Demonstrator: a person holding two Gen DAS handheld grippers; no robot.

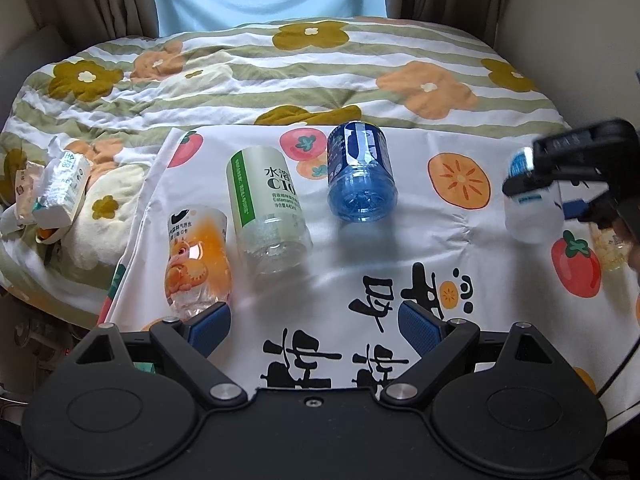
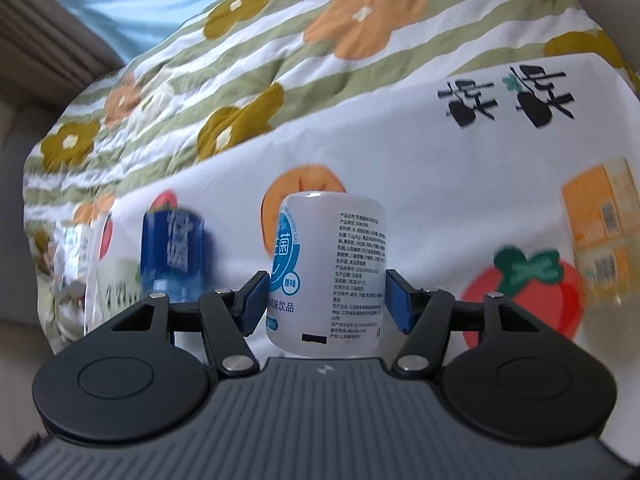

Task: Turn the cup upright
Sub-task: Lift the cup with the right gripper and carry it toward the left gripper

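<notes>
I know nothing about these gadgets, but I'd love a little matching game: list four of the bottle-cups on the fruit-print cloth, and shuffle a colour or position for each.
Things:
1. clear cup with orange cartoon label
2. pale cup with green-striped label
3. dark blue plastic cup
4. white cup with blue label

Descriptions:
A. between the right gripper pads
B. just ahead of the left gripper, beside its pad
C. lying down, Chinese characters on a pale label
D. lying down, blue base facing the left camera

Pairs: 1-B, 2-C, 3-D, 4-A

Right tool (image 2: pixel 326 300) clamps shut on a load; left tool (image 1: pixel 314 326) gapes wide.
</notes>
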